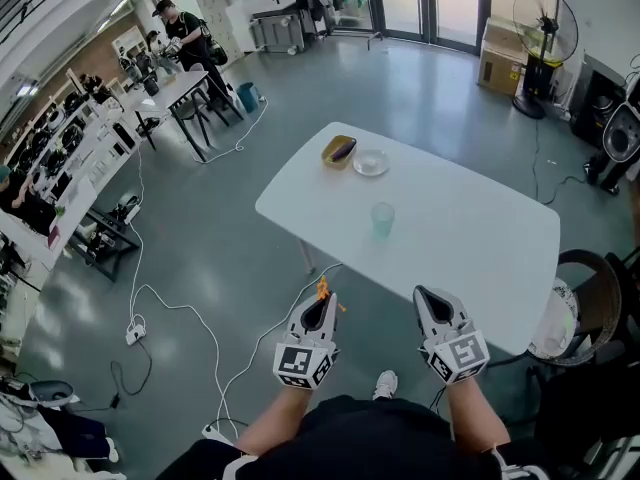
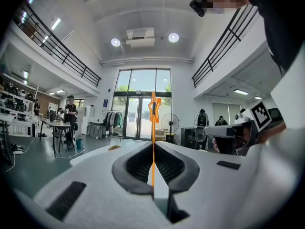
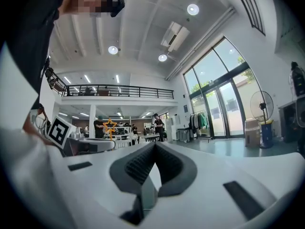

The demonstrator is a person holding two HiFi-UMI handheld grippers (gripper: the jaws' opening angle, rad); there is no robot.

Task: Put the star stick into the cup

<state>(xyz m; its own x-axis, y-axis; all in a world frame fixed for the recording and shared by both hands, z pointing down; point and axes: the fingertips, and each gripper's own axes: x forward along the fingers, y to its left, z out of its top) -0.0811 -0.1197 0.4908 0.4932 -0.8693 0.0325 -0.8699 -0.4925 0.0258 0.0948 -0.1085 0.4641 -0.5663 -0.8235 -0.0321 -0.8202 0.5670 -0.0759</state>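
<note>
An orange star stick [image 2: 153, 109] stands upright between the jaws of my left gripper [image 2: 153, 146], which is shut on its thin shaft. In the head view the left gripper [image 1: 320, 306] hangs just short of the near edge of the white table [image 1: 470, 258], the star stick [image 1: 322, 288] poking from its tip. A translucent pale-green cup [image 1: 382, 218] stands upright on the table, ahead of both grippers. My right gripper [image 1: 430, 304] is level with the left one, shut and empty; in its own view the right gripper [image 3: 155, 146] has nothing between its jaws.
A yellow dish [image 1: 338, 151] and a white saucer [image 1: 371, 162] sit at the table's far end. A dark chair [image 1: 590, 308] stands at the table's right. Cables [image 1: 150, 313] trail over the floor on the left. A fan [image 1: 545, 28] and desks with people are farther off.
</note>
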